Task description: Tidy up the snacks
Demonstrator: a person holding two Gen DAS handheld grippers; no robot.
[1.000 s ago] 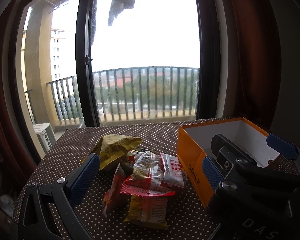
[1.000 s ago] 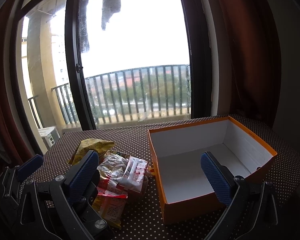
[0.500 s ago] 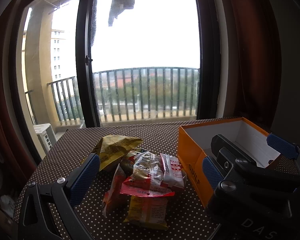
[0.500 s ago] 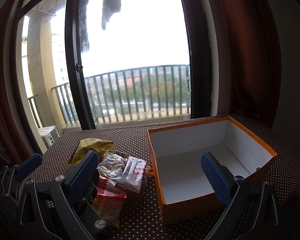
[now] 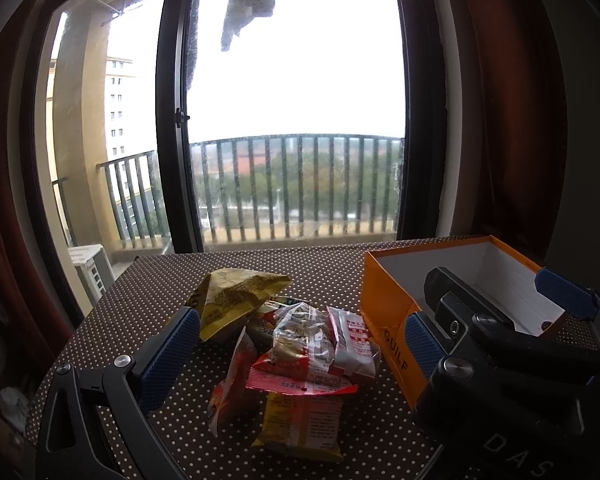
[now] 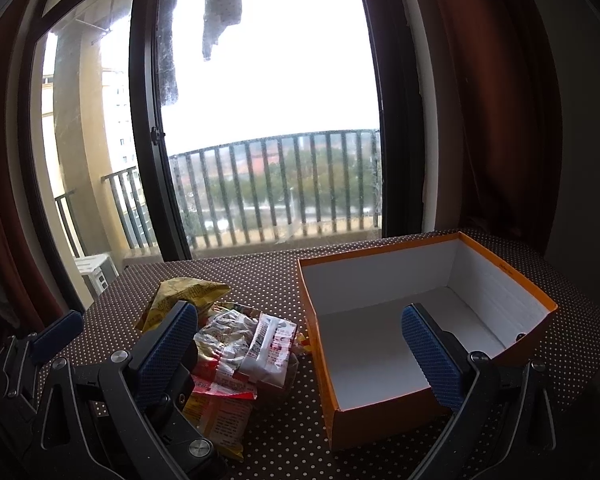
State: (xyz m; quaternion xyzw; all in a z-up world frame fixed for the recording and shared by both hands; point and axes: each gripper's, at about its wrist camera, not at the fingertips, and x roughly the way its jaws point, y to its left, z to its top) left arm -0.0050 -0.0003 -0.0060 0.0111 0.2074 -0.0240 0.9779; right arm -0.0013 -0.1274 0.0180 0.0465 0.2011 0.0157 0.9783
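Note:
A pile of snack packets (image 5: 300, 352) lies on the dotted tablecloth, with a yellow bag (image 5: 236, 300) at its back and a red-and-white packet (image 5: 352, 344) on its right. It also shows in the right wrist view (image 6: 236, 352). An open orange box (image 6: 420, 320) with a white, empty inside stands right of the pile; it also shows in the left wrist view (image 5: 388, 312). My left gripper (image 5: 296, 356) is open and empty, its fingers either side of the pile. My right gripper (image 6: 300, 352) is open and empty, spanning the pile's right side and the box's near left corner.
The brown dotted table (image 5: 300, 268) ends at a tall window and balcony door (image 5: 292, 120) at the back. Dark red curtains (image 6: 500, 100) hang right of the window. The right gripper's body (image 5: 500, 360) sits in front of the box in the left wrist view.

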